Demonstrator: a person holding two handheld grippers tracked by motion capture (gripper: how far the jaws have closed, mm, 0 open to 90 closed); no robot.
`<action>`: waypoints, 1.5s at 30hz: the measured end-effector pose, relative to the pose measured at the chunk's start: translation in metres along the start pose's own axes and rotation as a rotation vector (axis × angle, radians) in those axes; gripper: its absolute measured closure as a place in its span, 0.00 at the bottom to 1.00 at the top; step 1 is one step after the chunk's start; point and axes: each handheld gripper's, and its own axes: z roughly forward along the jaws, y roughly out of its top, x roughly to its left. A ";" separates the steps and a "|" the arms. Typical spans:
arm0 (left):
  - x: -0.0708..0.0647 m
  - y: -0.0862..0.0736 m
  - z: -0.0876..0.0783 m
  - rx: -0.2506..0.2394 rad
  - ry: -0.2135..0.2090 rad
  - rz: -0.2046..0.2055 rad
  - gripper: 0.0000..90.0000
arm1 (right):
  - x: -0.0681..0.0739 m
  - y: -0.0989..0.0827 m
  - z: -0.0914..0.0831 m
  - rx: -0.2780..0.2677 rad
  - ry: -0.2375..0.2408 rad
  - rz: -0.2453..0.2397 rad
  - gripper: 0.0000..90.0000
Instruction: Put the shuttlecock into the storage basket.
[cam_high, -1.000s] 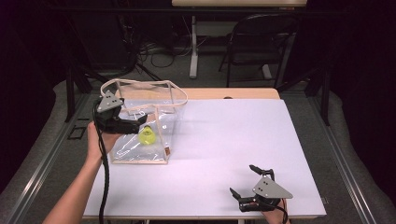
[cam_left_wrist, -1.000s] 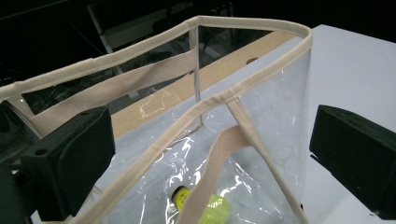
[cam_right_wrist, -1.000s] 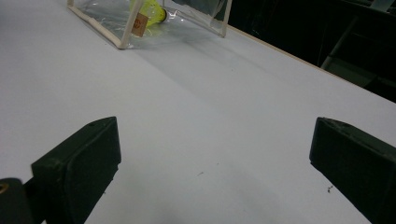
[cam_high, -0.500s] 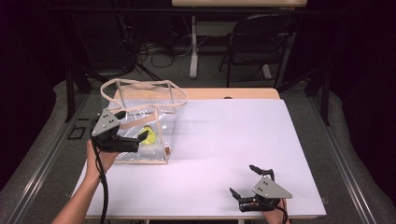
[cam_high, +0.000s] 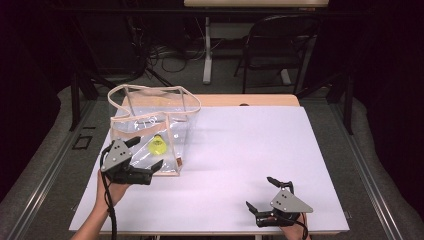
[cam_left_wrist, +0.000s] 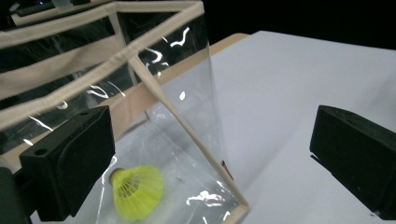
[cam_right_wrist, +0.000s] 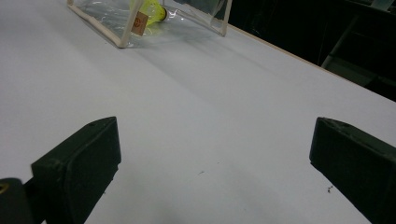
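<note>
A clear plastic bag (cam_high: 150, 120) with beige trim stands upright on the left part of the white table (cam_high: 250, 145). A yellow shuttlecock (cam_high: 156, 145) lies on the bag's floor. My left gripper (cam_high: 148, 152) is open just in front of the bag's near corner, holding nothing. Its view looks through the bag wall (cam_left_wrist: 187, 107) at the shuttlecock (cam_left_wrist: 137, 191), with the jaws of the left gripper (cam_left_wrist: 210, 163) wide apart. My right gripper (cam_high: 259, 192) rests open near the table's front right edge. In the right gripper view its own jaws (cam_right_wrist: 210, 163) frame bare table, with the bag (cam_right_wrist: 116, 23) far off.
A strip of wooden tabletop (cam_high: 250, 100) shows behind the white sheet. A dark chair (cam_high: 280, 45), a desk leg (cam_high: 206, 50) and cables stand on the floor beyond the table. The white surface stretches open between bag and right gripper.
My left gripper has come down and back toward the person, from beside the bag's upper part to its near bottom corner. The right gripper has stayed put.
</note>
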 end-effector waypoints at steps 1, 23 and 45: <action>-0.002 -0.003 0.000 0.001 0.000 0.002 0.00 | 0.000 0.000 0.000 0.001 0.000 0.000 0.02; -0.022 -0.060 -0.004 -0.038 -0.034 -0.030 0.00 | 0.001 0.000 0.001 0.005 0.001 -0.001 0.02; -0.039 -0.099 -0.007 -0.021 -0.036 -0.013 0.00 | 0.002 0.000 0.000 0.002 0.007 -0.004 0.02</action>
